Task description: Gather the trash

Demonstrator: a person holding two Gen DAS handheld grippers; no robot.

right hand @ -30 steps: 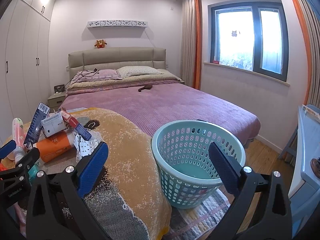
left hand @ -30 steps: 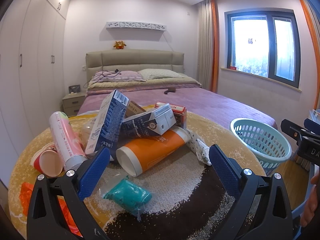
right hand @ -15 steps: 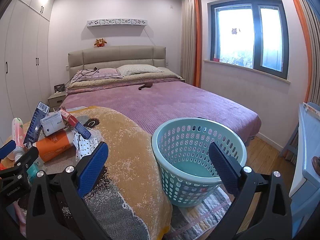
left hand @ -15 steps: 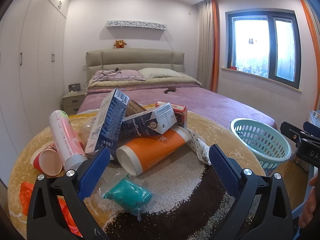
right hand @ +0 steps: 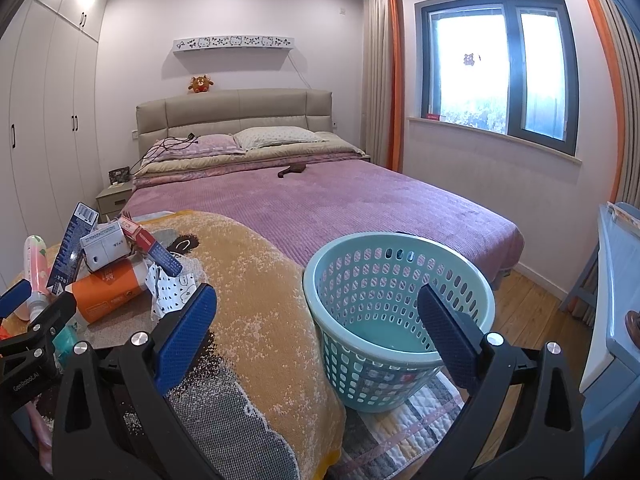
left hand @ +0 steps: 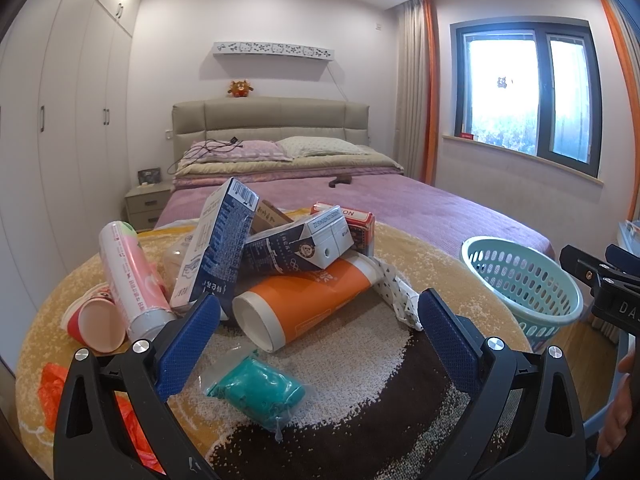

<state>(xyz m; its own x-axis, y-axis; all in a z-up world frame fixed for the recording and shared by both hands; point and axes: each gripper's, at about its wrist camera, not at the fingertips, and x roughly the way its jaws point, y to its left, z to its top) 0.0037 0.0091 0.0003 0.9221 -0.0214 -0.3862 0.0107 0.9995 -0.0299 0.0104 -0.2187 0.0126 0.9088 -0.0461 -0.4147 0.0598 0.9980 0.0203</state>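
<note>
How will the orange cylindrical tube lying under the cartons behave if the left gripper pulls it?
The orange cylindrical tube lies on its side, so it may roll. The dark blue-and-white milk carton rests on it and would probably topple. Looks hollow, likely light.

Legible markings:
- Left gripper body (right hand: 24,364), as seen from the right wrist: "GenRobot.AI" in white.
- Right gripper body (left hand: 618,300), as seen from the left wrist: white letters "DA", cut off at the frame edge.
- Red carton (left hand: 352,224): white panel with letters ending "ON".
- Tall blue carton (left hand: 218,248): barcode on top flap; side print too small to read.
- Orange tube (left hand: 304,300), pink can (left hand: 130,276): Chinese characters, not legible.
</note>
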